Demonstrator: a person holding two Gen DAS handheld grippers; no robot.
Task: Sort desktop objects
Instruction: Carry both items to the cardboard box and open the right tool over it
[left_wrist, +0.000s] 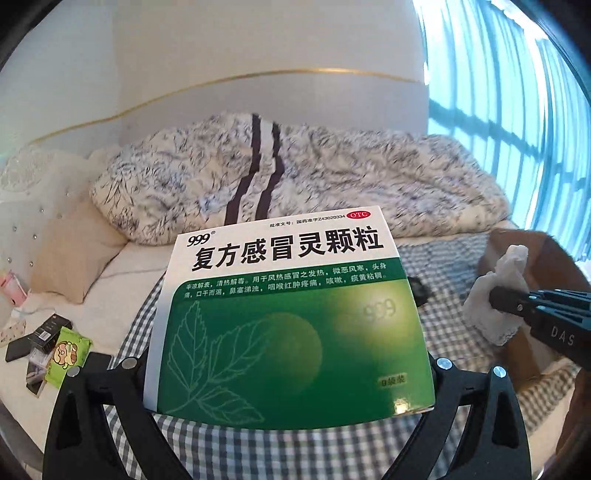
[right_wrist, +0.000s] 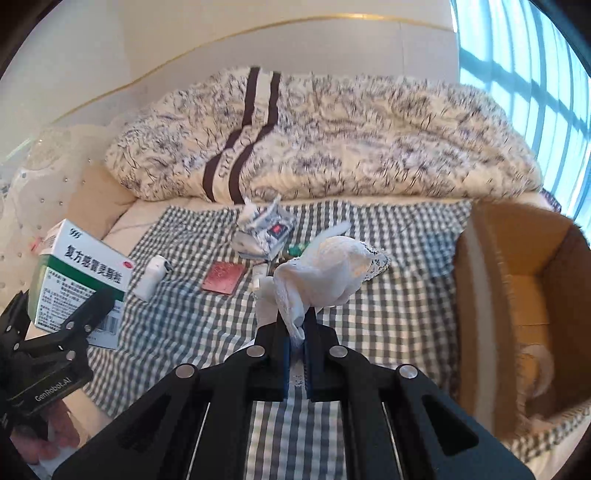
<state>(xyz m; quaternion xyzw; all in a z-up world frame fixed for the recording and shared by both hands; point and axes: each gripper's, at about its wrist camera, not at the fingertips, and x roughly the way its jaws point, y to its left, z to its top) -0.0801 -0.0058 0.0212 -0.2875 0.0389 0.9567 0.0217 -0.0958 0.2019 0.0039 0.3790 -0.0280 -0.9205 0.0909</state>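
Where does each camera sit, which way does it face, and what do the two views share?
Left wrist: behind the left gripper, facing the bed; jaws shut on the medicine box, right gripper at right.
Right wrist: behind the right gripper, facing the checked cloth; jaws shut on the white cloth, left gripper and a bit of hand at left.
Shared: box, white cloth, cardboard box, fuzzy blanket.

Left tongs (left_wrist: 291, 369) clamped wide; right tongs (right_wrist: 295, 332) pinched nearly shut.

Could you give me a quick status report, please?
Left gripper shut on medicine box. Right gripper shut on white cloth. Cardboard box open at right; nothing in the way.
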